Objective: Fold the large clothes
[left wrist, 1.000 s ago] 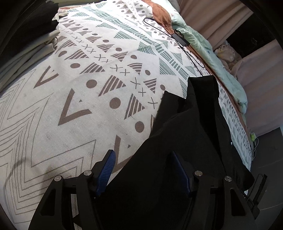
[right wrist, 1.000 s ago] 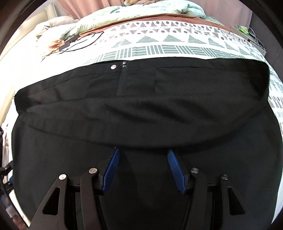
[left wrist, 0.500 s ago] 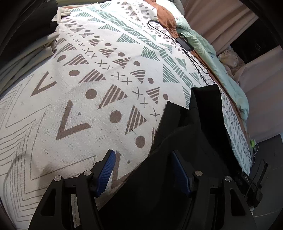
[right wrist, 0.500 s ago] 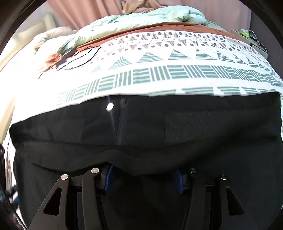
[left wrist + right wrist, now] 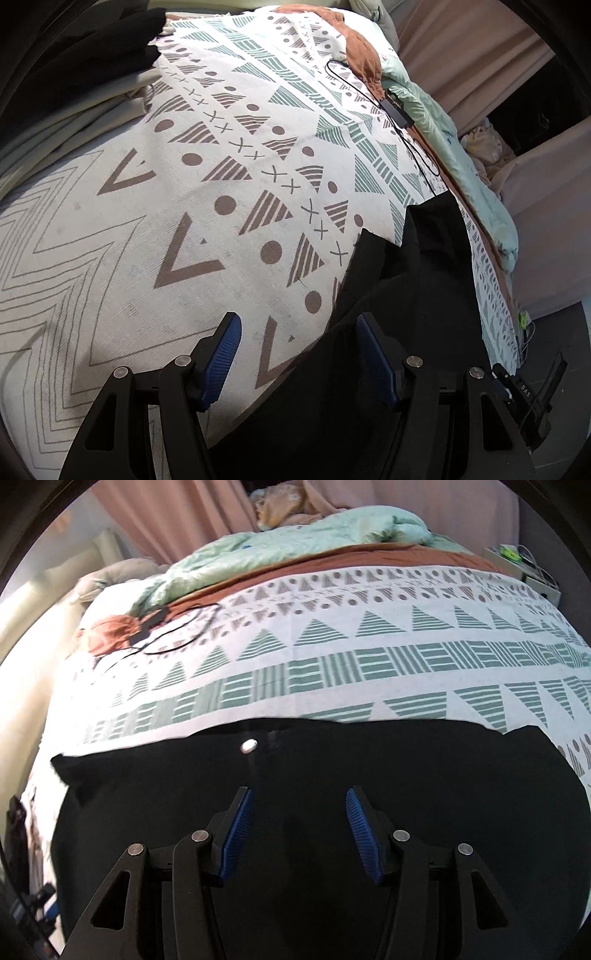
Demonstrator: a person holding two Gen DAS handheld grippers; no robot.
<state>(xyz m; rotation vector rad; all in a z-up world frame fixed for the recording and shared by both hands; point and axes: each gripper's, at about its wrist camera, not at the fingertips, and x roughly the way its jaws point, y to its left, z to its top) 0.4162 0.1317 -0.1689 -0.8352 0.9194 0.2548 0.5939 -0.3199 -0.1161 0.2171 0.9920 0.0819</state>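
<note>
Both grippers point steeply down at a bed covered by a white patterned sheet (image 5: pixel 207 229). The right gripper (image 5: pixel 299 823) hovers above black trousers (image 5: pixel 406 812), its blue pads (image 5: pixel 240 834) standing apart with nothing pinched between them; only dark cloth lies beneath. The left gripper (image 5: pixel 297 354) hangs over the trousers' edge (image 5: pixel 388 332), its fingers spread wide and empty, one pad (image 5: pixel 221 358) above bare sheet and the other above black fabric.

The trousers lie on the near side of the bed, folded over on themselves. In the right wrist view the waistband runs side to side across the picture, with a pale button (image 5: pixel 248 746) near its middle and the fly just beside it. In the left wrist view the cloth stretches away toward the far edge of the bed. The fabric is plain, matte black and bunched into soft folds.

A mint green quilt (image 5: pixel 295 542) is heaped along the far side, and a black cable (image 5: pixel 177 635) loops on the sheet well apart from the trousers.
</note>
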